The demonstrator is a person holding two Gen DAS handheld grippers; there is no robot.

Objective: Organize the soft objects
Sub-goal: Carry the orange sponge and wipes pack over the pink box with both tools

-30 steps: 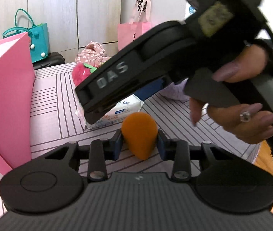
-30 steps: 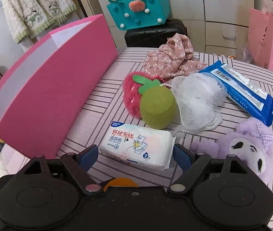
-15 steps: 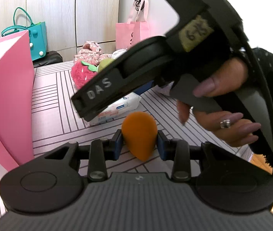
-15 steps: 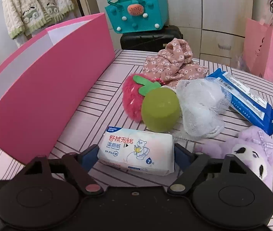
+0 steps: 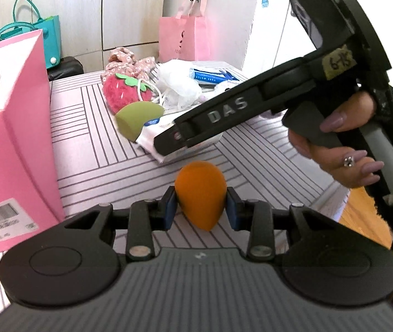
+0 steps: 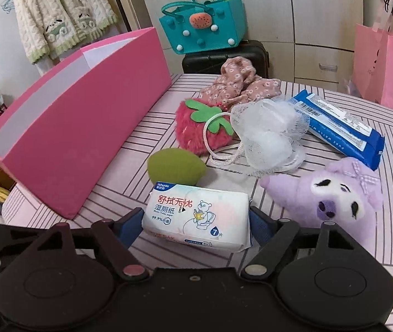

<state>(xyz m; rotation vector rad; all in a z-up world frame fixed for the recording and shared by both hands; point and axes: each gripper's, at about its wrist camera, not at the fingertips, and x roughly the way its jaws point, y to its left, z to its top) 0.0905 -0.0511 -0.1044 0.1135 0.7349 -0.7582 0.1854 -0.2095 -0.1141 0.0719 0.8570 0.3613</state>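
Right at the near edge of the table [image 6: 113, 202], the big change from a second ago is that the wet wipes pack [image 6: 196, 213] now sits between the fingers of the right gripper [image 6: 196, 221], where before it lay a bit ahead of them. The jaws are spread wide on either end of it, and honestly I can't tell if the pads are squeezing yet, since the pack doesn't look squashed and still lies flat. So my guess is that the wipes are the next thing to get lifted. The pack is print side up, with its long axis running straight across from one pad to the other. Meanwhile the left gripper [image 5: 200, 211] is clamped on the orange sponge [image 5: 200, 191], held clear above the table near its front corner. The sponge's pointy tip faces back toward the gripper body and its fat end faces away. Just behind the wipes, the green sponge [image 6: 175, 167] has tipped over. It was standing up against the strawberry plush [image 6: 196, 130] and now lies on its side, with its taper aimed toward the purple plush [image 6: 335, 196]. The pink box [image 6: 80, 127] along the left edge looks like the drop-off spot. The mesh pouf [image 6: 265, 135] and the blue pack [image 6: 340, 121] are further back, apparently untouched.
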